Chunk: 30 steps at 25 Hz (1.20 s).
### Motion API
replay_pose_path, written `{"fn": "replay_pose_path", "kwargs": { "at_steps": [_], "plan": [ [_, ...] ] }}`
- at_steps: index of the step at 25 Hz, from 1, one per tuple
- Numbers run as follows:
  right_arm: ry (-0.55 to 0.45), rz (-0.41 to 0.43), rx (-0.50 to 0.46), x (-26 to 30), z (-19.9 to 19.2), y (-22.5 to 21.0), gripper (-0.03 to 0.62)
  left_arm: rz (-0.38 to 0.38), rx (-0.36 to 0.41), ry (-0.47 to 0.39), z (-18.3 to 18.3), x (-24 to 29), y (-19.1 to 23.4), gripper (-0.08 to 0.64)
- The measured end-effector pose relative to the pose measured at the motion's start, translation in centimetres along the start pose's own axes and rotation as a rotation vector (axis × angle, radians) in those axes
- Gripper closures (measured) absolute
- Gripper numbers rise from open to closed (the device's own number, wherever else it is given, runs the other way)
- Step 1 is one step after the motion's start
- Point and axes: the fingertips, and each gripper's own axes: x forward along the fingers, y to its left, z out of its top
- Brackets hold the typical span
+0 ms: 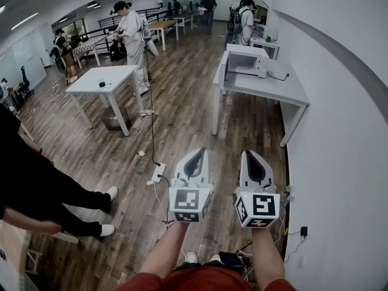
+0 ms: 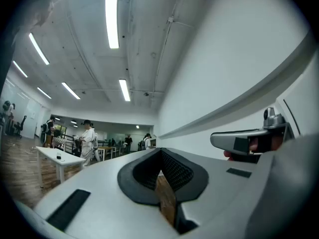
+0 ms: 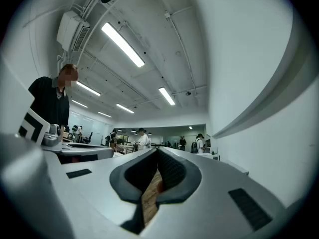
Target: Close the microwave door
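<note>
You hold both grippers low in front of you, side by side and close but apart, tips aimed across the room. Your left gripper (image 1: 198,153), a white plastic two-jaw tool, has its jaws pressed together with nothing between them. Only a thin slit between the black ribbed pads (image 2: 174,171) shows the floor. Your right gripper (image 1: 249,154), of the same make, looks the same: jaws together and empty.

The white boxy microwave oven (image 1: 247,60) sits well ahead of you, far from both grippers. It is on the far end of a pale grey rectangular counter (image 1: 285,91) that stands against the white wall (image 1: 339,138) on your right. Its door (image 1: 224,65) seems to be swung out at the left side (it is small in the head view, so take that with care).

Between you and the counter lies brown wooden plank floor (image 1: 182,120), with a white power strip (image 1: 157,173) just left of your left gripper. A person in dark clothes and white shoes (image 1: 54,190) stands at your left.
</note>
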Motion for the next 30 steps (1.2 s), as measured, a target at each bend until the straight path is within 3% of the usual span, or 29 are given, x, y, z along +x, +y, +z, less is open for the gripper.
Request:
{"fn": "replay_pose_path", "kwargs": {
  "at_steps": [14, 30],
  "plan": [
    [-0.015, 0.001, 0.035, -1.4, -0.1, -4.6, 0.565, 0.007, 0.039, 0.001, 0.4, 1.9, -4.9, 0.534],
    [0.015, -0.004, 0.059, -1.0, -3.2, -10.4, 0.565, 0.003, 0.045, 0.044, -2.3, 6.0, -8.6, 0.534]
  ]
}}
